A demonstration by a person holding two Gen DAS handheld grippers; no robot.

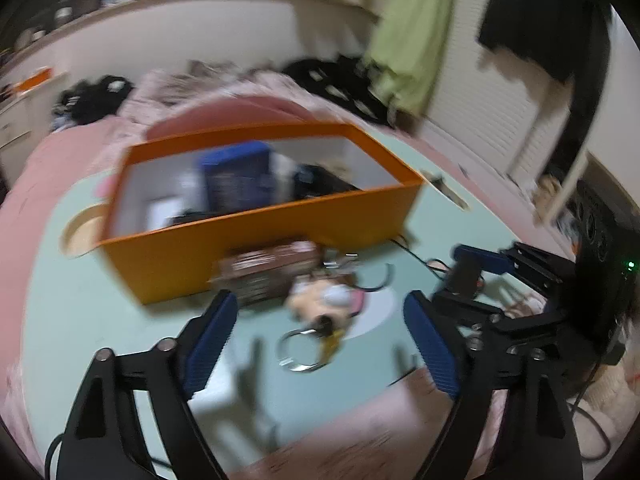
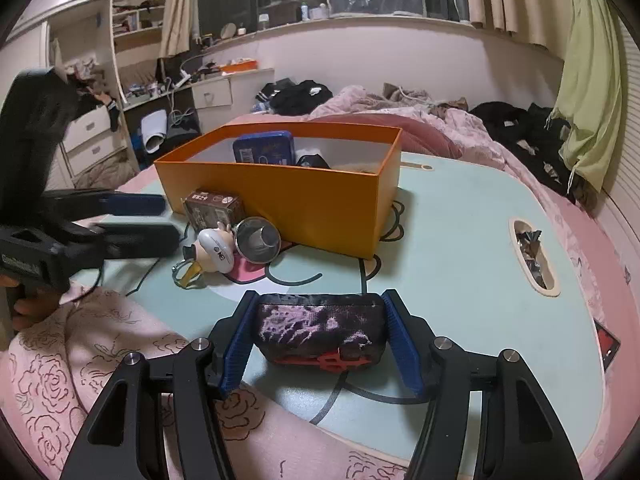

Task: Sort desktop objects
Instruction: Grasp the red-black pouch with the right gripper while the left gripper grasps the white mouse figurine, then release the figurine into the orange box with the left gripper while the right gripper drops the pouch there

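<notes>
My right claw (image 2: 320,336) clamps the black-pink speaker (image 2: 322,330); my left claw (image 1: 320,332) gapes wide, empty, near the orange box (image 2: 288,196).

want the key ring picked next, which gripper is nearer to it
Left. The left gripper hangs open right over the key ring; the right gripper is off to the side, shut on a small pouch.

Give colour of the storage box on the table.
Orange outside, white inside: the storage box shows sharpest in the right wrist view.
</notes>
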